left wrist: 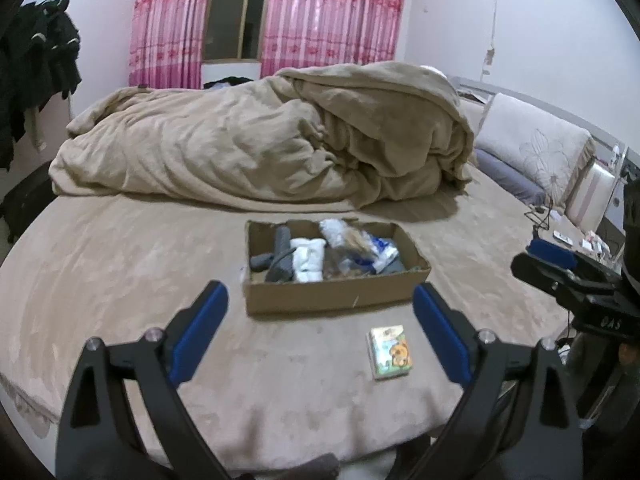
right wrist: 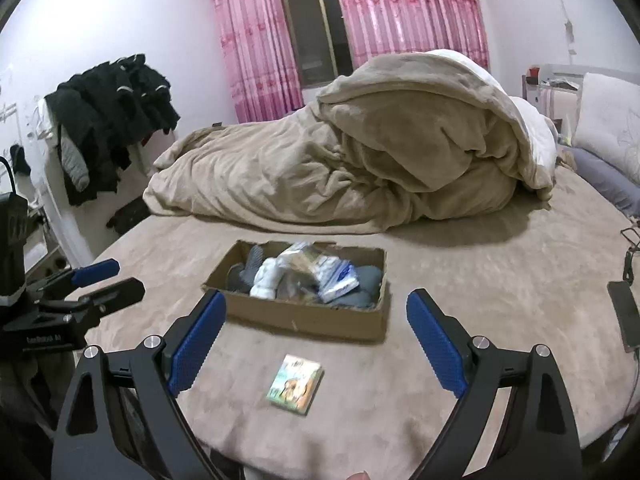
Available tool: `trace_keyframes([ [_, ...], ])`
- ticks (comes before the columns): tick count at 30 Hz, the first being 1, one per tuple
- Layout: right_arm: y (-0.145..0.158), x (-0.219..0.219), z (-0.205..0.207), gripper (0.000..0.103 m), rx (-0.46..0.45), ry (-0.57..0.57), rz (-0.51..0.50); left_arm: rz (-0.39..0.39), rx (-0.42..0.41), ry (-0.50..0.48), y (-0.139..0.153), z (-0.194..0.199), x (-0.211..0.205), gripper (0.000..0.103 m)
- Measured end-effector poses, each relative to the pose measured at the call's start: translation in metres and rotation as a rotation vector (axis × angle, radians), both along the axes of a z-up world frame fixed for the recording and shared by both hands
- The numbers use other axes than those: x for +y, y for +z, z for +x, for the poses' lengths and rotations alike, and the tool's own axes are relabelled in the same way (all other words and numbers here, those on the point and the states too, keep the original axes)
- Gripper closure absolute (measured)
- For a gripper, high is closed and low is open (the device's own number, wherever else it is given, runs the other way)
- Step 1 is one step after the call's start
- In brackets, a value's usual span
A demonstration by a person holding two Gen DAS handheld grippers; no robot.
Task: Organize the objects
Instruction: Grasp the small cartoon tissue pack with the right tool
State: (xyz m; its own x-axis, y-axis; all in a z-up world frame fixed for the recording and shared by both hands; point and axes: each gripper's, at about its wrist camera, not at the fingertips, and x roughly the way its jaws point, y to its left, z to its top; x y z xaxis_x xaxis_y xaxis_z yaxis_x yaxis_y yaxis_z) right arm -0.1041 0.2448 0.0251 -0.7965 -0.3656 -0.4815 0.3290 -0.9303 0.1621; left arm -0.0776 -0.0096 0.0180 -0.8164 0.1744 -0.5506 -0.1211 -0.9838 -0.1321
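Both hand-held grippers, left (left wrist: 320,320) and right (right wrist: 312,328), wide and empty above the bed (right wrist: 460,280), pack (right wrist: 296,384) lying flat just short of the full box (right wrist: 304,316); risk: soft cover gives, thin pack slips the pinch.

Small picture packet (right wrist: 295,384) lies flat before a sock-filled cardboard box (right wrist: 304,316).

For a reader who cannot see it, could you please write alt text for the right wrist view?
The open right gripper hovers over a beige bed, a small picture packet lying between its blue fingers. Beyond sits a cardboard box of socks and bags, then a heaped blanket.
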Motion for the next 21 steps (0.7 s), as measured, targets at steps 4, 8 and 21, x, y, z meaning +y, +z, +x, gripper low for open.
trace_keyframes([
  [4,-0.010,-0.010,0.013,0.009,-0.026,0.025,0.013,0.016,-0.034,0.014,-0.015,0.007,-0.008,0.007],
  [8,-0.034,-0.023,0.011,0.009,-0.088,0.047,0.036,0.027,-0.085,0.023,-0.039,0.005,-0.013,0.007],
  [21,-0.113,-0.051,-0.024,0.010,-0.251,0.071,0.082,-0.034,-0.165,0.095,-0.109,-0.026,-0.028,0.007],
])
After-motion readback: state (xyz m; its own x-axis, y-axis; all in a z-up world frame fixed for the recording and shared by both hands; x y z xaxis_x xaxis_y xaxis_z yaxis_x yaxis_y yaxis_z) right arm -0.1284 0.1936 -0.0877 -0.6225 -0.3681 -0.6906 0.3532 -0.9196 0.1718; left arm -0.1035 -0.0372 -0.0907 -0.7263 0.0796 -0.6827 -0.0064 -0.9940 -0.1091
